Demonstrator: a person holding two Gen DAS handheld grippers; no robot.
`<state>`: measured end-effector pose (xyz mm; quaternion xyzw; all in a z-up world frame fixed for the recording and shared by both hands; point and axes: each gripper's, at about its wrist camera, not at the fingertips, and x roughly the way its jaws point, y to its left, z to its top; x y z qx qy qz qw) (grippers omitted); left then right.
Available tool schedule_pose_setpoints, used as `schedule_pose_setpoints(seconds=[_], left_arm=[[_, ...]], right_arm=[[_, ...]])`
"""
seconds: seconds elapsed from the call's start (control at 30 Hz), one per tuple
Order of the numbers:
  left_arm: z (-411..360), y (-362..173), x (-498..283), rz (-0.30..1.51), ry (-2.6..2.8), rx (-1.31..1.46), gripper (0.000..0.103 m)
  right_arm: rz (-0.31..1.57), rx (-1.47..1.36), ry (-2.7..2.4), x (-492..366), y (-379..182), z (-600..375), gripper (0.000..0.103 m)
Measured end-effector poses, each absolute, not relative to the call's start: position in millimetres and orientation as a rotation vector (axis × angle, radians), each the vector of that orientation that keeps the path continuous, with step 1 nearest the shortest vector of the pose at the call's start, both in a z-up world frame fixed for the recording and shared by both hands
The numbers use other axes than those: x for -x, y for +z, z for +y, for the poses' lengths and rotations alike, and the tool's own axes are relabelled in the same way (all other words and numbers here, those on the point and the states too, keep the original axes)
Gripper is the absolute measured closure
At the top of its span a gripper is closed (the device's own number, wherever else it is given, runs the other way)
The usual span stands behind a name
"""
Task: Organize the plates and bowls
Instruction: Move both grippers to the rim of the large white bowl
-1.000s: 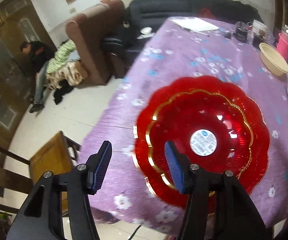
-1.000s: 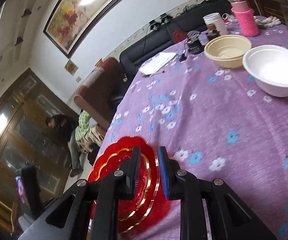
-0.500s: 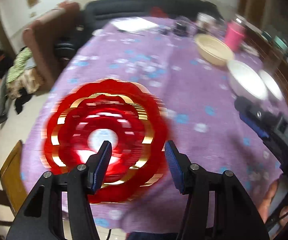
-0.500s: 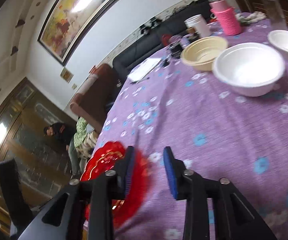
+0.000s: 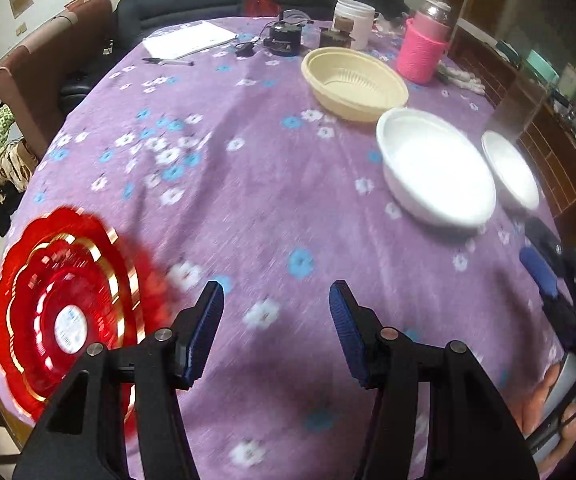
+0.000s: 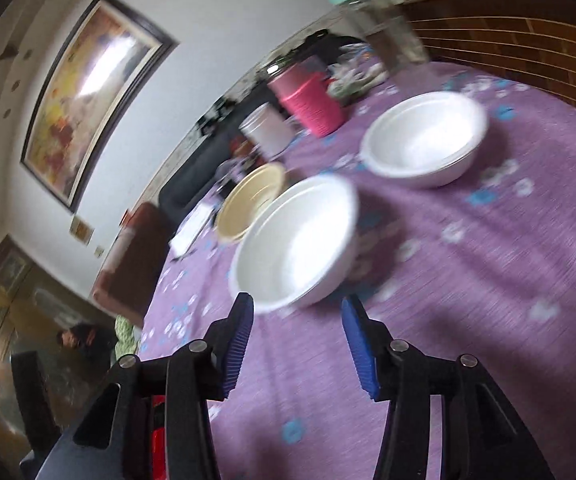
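Note:
A red scalloped plate (image 5: 64,312) with gold rings lies flat at the near left corner of the purple table. A large white bowl (image 5: 438,168) stands mid right, a smaller white bowl (image 5: 510,170) beside it, and a cream bowl (image 5: 354,84) behind. My left gripper (image 5: 276,332) is open and empty over the cloth, right of the red plate. My right gripper (image 6: 298,344) is open and empty, just short of the large white bowl (image 6: 294,242). The smaller white bowl (image 6: 424,140) and the cream bowl (image 6: 250,200) lie beyond. It also shows at the right edge of the left wrist view (image 5: 540,276).
A pink-sleeved jar (image 5: 424,50), a white cup (image 5: 354,22), a small black device (image 5: 286,38), papers (image 5: 190,38) and a pen (image 5: 170,62) crowd the table's far end. A sofa and armchair stand behind. A wooden cabinet (image 6: 520,40) runs along the right.
The right gripper let go of the red plate, opened wide and swung right to the large white bowl. The left gripper swung right, away from the plate, staying open.

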<state>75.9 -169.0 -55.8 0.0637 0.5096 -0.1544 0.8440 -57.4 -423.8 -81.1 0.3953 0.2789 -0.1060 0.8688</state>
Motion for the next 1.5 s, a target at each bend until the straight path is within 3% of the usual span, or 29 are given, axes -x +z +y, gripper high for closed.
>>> schedule_pose_setpoints(seconds=[0.63, 1.5], left_arm=[[-238.2, -51.6, -140.9, 1.043, -0.248, -0.011, 0.049], [-256.5, -68.8, -143.5, 1.016, -0.275, -0.019, 0.047]], right_arm=[[0.569, -0.884, -0.201, 3.3, -100.0, -496.0, 0.043], [0.605, -0.763, -0.219, -14.8, -119.1, -477.1, 0.043]])
